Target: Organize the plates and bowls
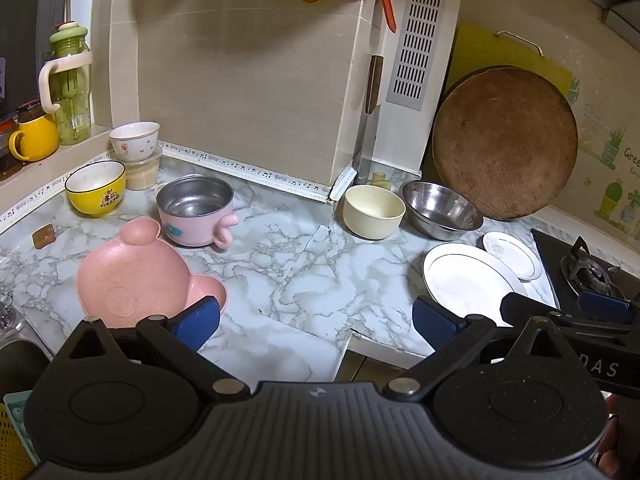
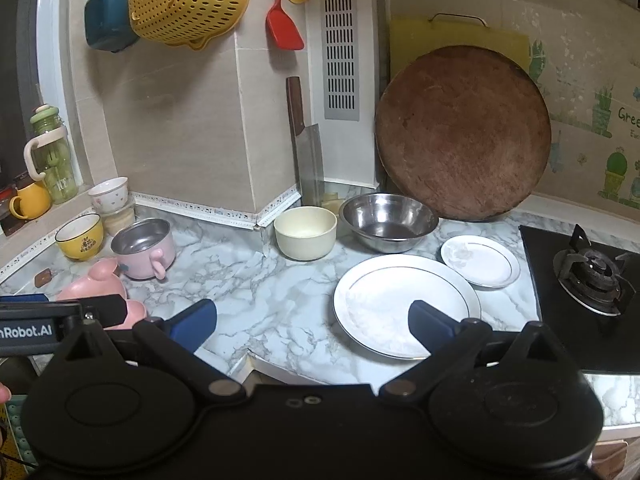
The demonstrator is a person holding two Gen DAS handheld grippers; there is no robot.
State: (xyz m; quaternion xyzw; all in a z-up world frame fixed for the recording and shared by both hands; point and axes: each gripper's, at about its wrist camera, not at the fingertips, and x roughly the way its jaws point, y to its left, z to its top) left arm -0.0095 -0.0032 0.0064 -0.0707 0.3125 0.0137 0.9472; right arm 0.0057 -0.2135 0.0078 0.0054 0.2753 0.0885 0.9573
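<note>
On the marble counter (image 1: 280, 264) stand a pink bear-shaped plate (image 1: 132, 280), a pink steel-lined bowl (image 1: 196, 210), a yellow bowl (image 1: 96, 188), a floral bowl (image 1: 135, 141) stacked on a tub, a cream bowl (image 1: 374, 211), a steel bowl (image 1: 440, 210), a large white plate (image 1: 468, 280) and a small white plate (image 1: 512, 255). My left gripper (image 1: 316, 324) is open and empty above the counter's front, its left finger beside the pink plate. My right gripper (image 2: 312, 326) is open and empty, its right finger over the large white plate (image 2: 384, 300).
A round wooden board (image 2: 464, 132) leans on the back wall beside a cleaver (image 2: 308, 160). A gas stove (image 2: 588, 276) is at the right. A yellow colander (image 2: 188, 0) hangs above. A green bottle (image 1: 72, 84) and yellow mug (image 1: 36, 140) stand on the left ledge.
</note>
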